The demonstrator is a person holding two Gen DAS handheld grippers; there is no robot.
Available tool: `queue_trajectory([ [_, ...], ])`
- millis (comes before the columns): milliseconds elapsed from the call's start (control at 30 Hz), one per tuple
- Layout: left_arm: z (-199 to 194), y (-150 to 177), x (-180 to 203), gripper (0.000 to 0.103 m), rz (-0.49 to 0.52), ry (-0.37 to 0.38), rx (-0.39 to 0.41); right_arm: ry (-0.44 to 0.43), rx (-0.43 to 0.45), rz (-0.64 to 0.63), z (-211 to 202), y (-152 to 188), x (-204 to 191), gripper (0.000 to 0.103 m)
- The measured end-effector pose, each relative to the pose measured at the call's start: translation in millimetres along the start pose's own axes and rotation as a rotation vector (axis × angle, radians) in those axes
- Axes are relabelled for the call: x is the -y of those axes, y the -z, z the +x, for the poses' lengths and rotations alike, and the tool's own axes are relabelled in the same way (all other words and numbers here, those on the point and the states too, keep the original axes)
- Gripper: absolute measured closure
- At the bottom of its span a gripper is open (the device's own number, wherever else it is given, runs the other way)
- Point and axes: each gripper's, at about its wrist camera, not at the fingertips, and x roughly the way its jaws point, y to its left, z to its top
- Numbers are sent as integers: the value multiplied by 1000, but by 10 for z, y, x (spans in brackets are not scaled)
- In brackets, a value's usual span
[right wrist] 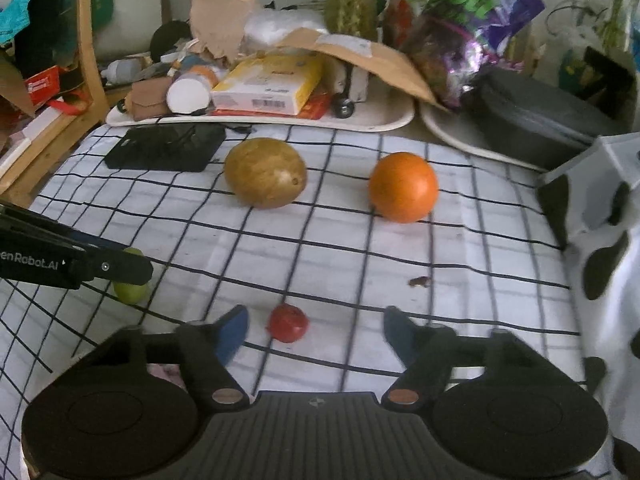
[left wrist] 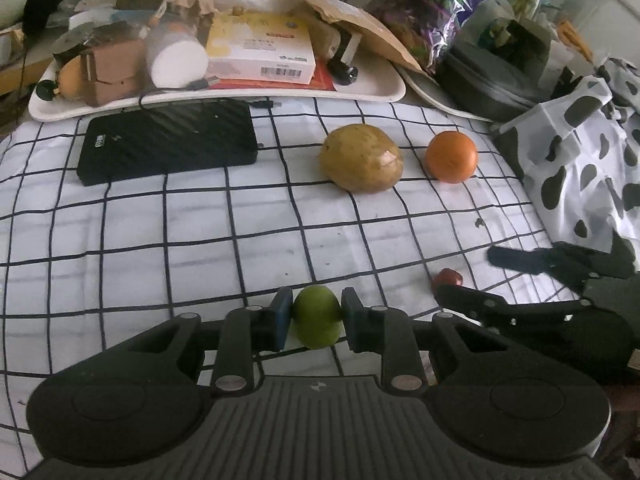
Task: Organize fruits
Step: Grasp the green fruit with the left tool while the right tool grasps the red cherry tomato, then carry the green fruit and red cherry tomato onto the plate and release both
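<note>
My left gripper (left wrist: 317,316) is shut on a small green fruit (left wrist: 317,317), low over the checked cloth; the fruit also shows in the right wrist view (right wrist: 130,292) under the left gripper's fingers (right wrist: 120,270). My right gripper (right wrist: 316,330) is open, its blue pads either side of a small red fruit (right wrist: 288,323) that lies on the cloth; that fruit shows in the left wrist view (left wrist: 448,277) too, beside the right gripper (left wrist: 520,280). A yellow-brown mango (left wrist: 360,158) (right wrist: 265,173) and an orange (left wrist: 451,156) (right wrist: 403,187) lie farther back.
A black power bank (left wrist: 168,140) (right wrist: 166,148) lies at the back left. A cluttered white tray (left wrist: 372,88) (right wrist: 384,118) stands behind it. A grey case (left wrist: 488,80) sits at the back right. A cow-print fabric box (left wrist: 580,168) (right wrist: 600,208) is on the right.
</note>
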Motion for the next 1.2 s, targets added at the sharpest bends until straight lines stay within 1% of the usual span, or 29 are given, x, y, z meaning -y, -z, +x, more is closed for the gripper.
queue_trajectory([
  [33,-7,0,-5,77,4,-2,4,-9,-7,-3,26,-2,-14,47],
  [67,-15,-2,-7,77,6,-4,8,-14,-13,-4,52,0,-24,50],
  [100,-19,-4,-8,77,6,-4,10,-20,-20,-7,84,1,-33,56],
  [133,-24,-6,-13,77,4,-2,12,-14,-18,-15,92,12,-50,66],
  [167,-29,-9,-15,77,4,0,14,-6,-15,-33,94,13,-73,70],
  [200,-33,-11,-14,77,5,0,16,-4,-14,-44,87,16,-87,80],
  [333,-52,-12,4,77,12,11,25,-8,-16,-36,58,21,-72,80],
  [500,-109,-23,56,77,16,43,50,-10,21,-14,-81,5,6,81],
  [633,-208,-10,112,78,20,75,80,-23,58,10,-255,3,61,81],
  [833,-362,46,193,78,11,142,109,-68,93,22,-518,83,72,80],
  [967,-372,123,290,78,24,177,94,-73,98,33,-645,167,87,80],
  [1067,-326,199,397,77,65,198,60,-78,100,50,-724,229,112,80],
  [1200,-263,293,516,77,110,203,27,-82,100,65,-801,301,129,80],
])
